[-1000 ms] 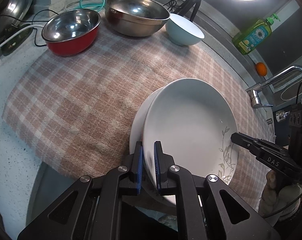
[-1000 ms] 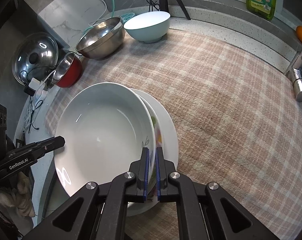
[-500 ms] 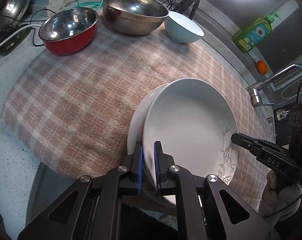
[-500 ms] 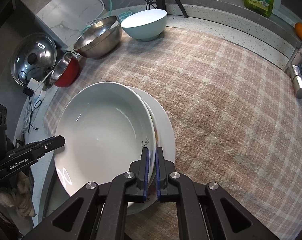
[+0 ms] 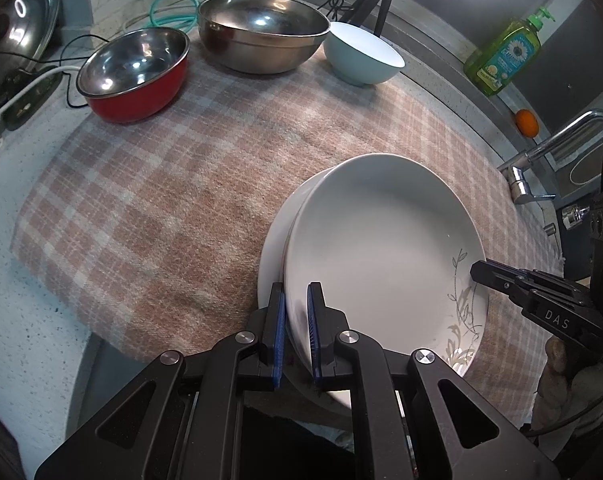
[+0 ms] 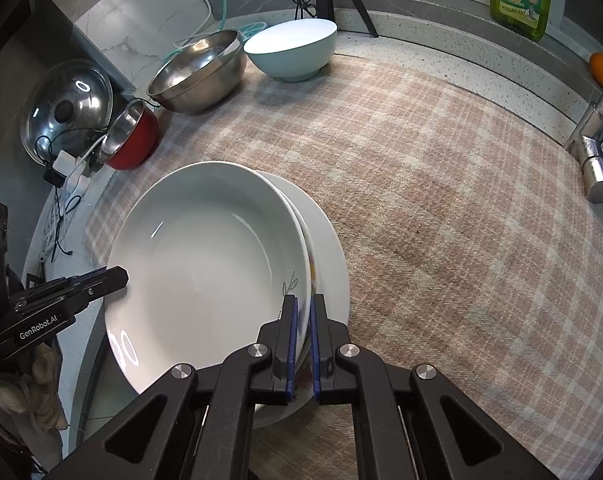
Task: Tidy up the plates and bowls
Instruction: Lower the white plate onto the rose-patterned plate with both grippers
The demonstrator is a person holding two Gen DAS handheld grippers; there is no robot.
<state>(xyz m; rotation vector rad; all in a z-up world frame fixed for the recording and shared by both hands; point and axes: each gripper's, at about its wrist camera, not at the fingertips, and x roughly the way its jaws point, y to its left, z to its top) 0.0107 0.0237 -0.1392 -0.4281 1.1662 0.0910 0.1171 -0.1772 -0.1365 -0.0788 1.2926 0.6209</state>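
On the checked cloth (image 5: pixel 173 208) covering the bench (image 5: pixel 17 320), taken from left to right: the left claw (image 5: pixel 295 328) angles steeply downward, its blue pads clamped on the near-left rim of the deep white plate (image 5: pixel 381 248). This plate sits stacked on a flatter plate (image 6: pixel 329 248) at the cloth's near edge. The right claw (image 6: pixel 301 340) slants down likewise, pinching the stack's opposite rim. Far across the cloth from the plates stand a red bowl (image 5: pixel 137 76), a steel bowl (image 5: pixel 261 32) and a pale blue bowl (image 5: pixel 361 56).
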